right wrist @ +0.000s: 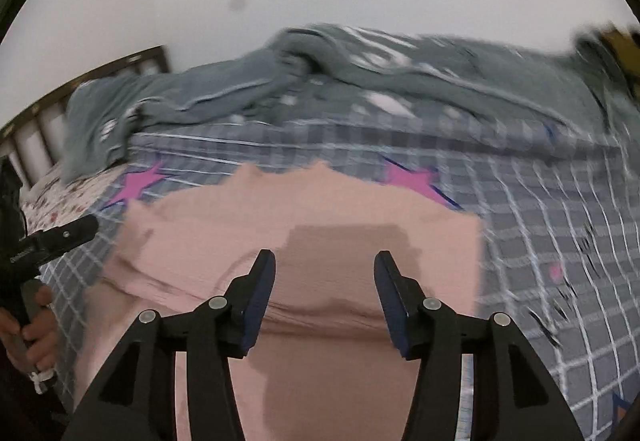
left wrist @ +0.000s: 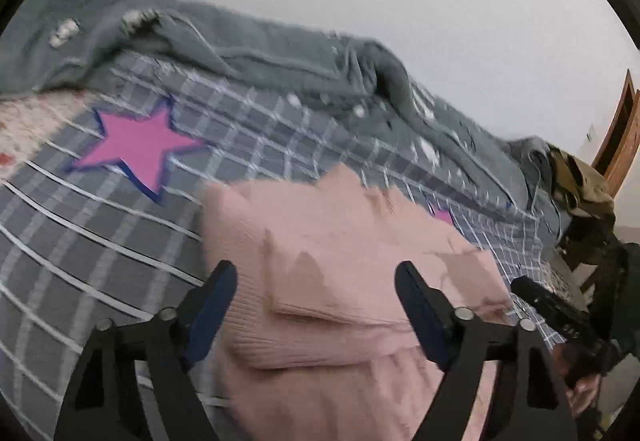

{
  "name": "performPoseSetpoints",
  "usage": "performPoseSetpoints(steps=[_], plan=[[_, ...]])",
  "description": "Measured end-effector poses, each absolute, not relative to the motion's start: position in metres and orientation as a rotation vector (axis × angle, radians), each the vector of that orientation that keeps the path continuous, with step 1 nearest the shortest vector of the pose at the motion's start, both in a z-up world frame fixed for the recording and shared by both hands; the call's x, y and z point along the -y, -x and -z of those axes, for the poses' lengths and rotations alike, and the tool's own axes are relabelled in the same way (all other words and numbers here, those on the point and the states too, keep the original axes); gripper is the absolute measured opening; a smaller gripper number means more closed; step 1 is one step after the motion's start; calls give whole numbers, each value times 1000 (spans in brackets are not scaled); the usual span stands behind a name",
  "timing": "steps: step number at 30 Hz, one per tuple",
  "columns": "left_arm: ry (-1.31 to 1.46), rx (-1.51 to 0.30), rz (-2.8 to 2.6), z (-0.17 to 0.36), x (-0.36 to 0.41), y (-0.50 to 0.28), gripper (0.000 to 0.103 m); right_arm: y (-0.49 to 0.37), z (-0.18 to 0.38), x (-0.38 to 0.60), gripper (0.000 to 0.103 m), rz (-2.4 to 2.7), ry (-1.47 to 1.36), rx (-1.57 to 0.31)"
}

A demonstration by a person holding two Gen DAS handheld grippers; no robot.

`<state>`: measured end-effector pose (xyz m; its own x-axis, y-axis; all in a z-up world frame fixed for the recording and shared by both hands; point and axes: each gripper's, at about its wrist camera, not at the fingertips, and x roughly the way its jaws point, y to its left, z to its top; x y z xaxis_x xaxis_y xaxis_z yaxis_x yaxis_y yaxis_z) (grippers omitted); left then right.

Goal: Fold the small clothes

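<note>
A pink knitted garment (left wrist: 340, 261) lies partly folded on the grey checked bedspread (left wrist: 100, 241), with a folded flap on top. My left gripper (left wrist: 316, 277) hovers over its near part, jaws wide apart, no cloth between the pads. In the right wrist view the same pink garment (right wrist: 320, 225) spreads below my right gripper (right wrist: 325, 269), whose jaws stand apart with nothing pinched. The other gripper (right wrist: 60, 237), held by a hand (right wrist: 36, 325), shows at the left edge there.
A rumpled grey-green blanket (left wrist: 260, 41) runs along the far side of the bed by the white wall. Pink stars (left wrist: 140, 149) mark the bedspread. A wooden headboard (right wrist: 80, 81) stands at the left, a brown and tan bundle (left wrist: 580, 181) at the right.
</note>
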<state>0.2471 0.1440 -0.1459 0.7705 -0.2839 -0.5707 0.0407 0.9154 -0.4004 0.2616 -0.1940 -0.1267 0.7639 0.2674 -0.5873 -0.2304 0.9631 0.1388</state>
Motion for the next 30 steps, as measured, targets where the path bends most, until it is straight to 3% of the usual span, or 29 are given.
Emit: performPoseSetpoints(steps=[5,10,13,15,17,25,30], plan=[[324,-769,79,166,-120,-266,68,-280,160,240,51,-220,-113,-791],[277,-776,11,170,-114,-264,62,-272,175,259,52,-177,-66,-820],[273,-773,-18,171,-114,-264,44,-271,180,259,52,-179,-59,-809],[293,-784,-5,174,-116,-267,19,-269,180,257,52,-180,-47,-802],[323,-766,7,173,-119,-264,12,-270,181,255,52,-174,-34,-795],[316,-747,-21,175,-114,-258,12,-269,184,256,53,-181,-61,-786],[278,-741,-37,177,-107,-254,22,-266,184,256,54,-183,-67,-777]])
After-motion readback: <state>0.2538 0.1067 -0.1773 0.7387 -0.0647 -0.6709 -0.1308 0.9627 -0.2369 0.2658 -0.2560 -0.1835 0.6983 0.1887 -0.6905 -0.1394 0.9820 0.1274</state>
